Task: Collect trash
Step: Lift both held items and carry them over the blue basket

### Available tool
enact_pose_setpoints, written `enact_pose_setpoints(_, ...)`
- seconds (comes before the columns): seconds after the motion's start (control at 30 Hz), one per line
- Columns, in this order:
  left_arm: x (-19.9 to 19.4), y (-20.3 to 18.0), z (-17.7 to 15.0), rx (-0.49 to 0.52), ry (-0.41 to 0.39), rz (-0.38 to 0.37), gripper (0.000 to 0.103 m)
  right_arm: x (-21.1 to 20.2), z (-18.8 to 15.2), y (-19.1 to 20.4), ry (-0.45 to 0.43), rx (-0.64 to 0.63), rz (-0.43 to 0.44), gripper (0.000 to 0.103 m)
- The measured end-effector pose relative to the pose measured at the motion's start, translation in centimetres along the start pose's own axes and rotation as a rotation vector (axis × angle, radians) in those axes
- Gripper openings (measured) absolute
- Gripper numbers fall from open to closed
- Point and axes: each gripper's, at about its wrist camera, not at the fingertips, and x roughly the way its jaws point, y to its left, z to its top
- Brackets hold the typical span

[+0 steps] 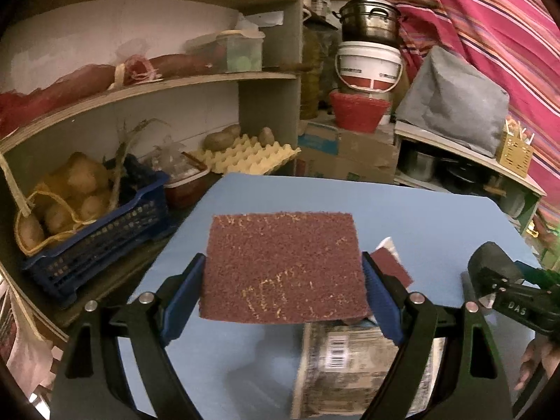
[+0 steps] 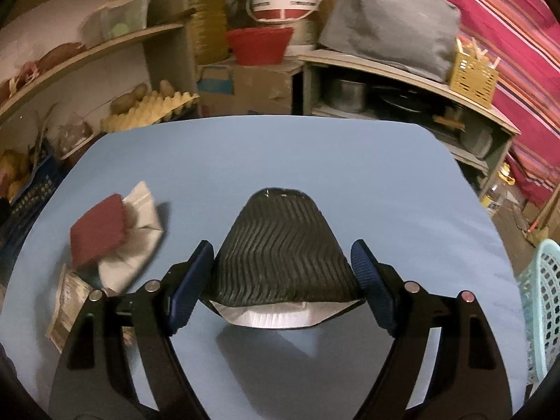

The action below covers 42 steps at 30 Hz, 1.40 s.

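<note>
**Left wrist view: two pieces lifted, none yet binned**

We hold one maroon scouring pad [image 1: 284,267] clamped between the left gripper [image 1: 284,292] fingers, raised above the blue table [image 1: 420,217]. Our right gripper [image 2: 282,281] pinches one black ribbed wrapper [image 2: 281,248] between its fingers. Left of them lie one white paper wrapper [image 2: 140,231] and one printed carton [image 2: 66,311]. Right of them stands one teal basket [image 2: 542,301], probably the bin. We judge four pieces outstanding.
</note>
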Motion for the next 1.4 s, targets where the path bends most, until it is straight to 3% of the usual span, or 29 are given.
enact_pose_setpoints(0.07, -0.1, -1.0, 0.1, 0.001, 0.001, -0.013, 0.084, -0.4, -0.2, -1.2, 0.006, 0.010, 0.007, 0.055)
enact_pose_setpoints(0.23, -0.5, -3.8, 0.5, -0.001, -0.007, -0.055, 0.084, -1.0, -1.0, -4.3, 0.025, 0.053, 0.037, 0.051)
enact_pose_setpoints(0.47, -0.5, -7.1, 0.5, 0.022, -0.001, -0.093, 0.084, -2.1, -1.4, -5.6, 0.023, 0.036, 0.056, 0.032)
enact_pose_setpoints(0.57, -0.2, -8.4, 0.4, 0.039, 0.004, -0.098, 0.084, -2.1, -1.7, -6.3, 0.043, 0.045, 0.064, 0.033)
enact_pose_setpoints(0.67, 0.0, -9.4, 0.2, 0.056, 0.007, -0.098, 0.084, -1.8, -1.9, -6.6, 0.050, 0.059, 0.082, 0.049)
enact_pose_setpoints(0.77, 0.1, -10.0, -0.1, 0.067, 0.010, -0.090, 0.084, -1.2, -1.8, -6.8, 0.056, 0.080, 0.087, 0.073)
enact_pose_setpoints(0.97, 0.4, -9.5, -0.4, 0.088, 0.018, -0.058, 0.084, 0.1, -1.5, -6.0, 0.080, 0.093, 0.108, 0.085)
enact_pose_setpoints(1.07, 0.5, -8.8, -0.4, 0.069, 0.027, -0.057, 0.084, 0.7, -1.3, -5.1, 0.093, 0.078, 0.125, 0.084)
enact_pose_setpoints(1.13, 0.4, -8.6, -0.3, 0.056, 0.028, -0.059, 0.084, 1.2, -1.6, -4.2, 0.107, 0.043, 0.124, 0.069)
enact_pose_setpoints(1.17, 0.4, -8.6, -0.3, 0.053, 0.027, -0.059, 0.084, 1.3, -1.8, -3.9, 0.106, 0.032, 0.132, 0.066)
enact_pose_setpoints(1.4, 0.1, -9.8, 0.1, 0.044, 0.019, -0.081, 0.084, -0.6, -1.8, -5.0, 0.057, 0.019, 0.092, 0.065)
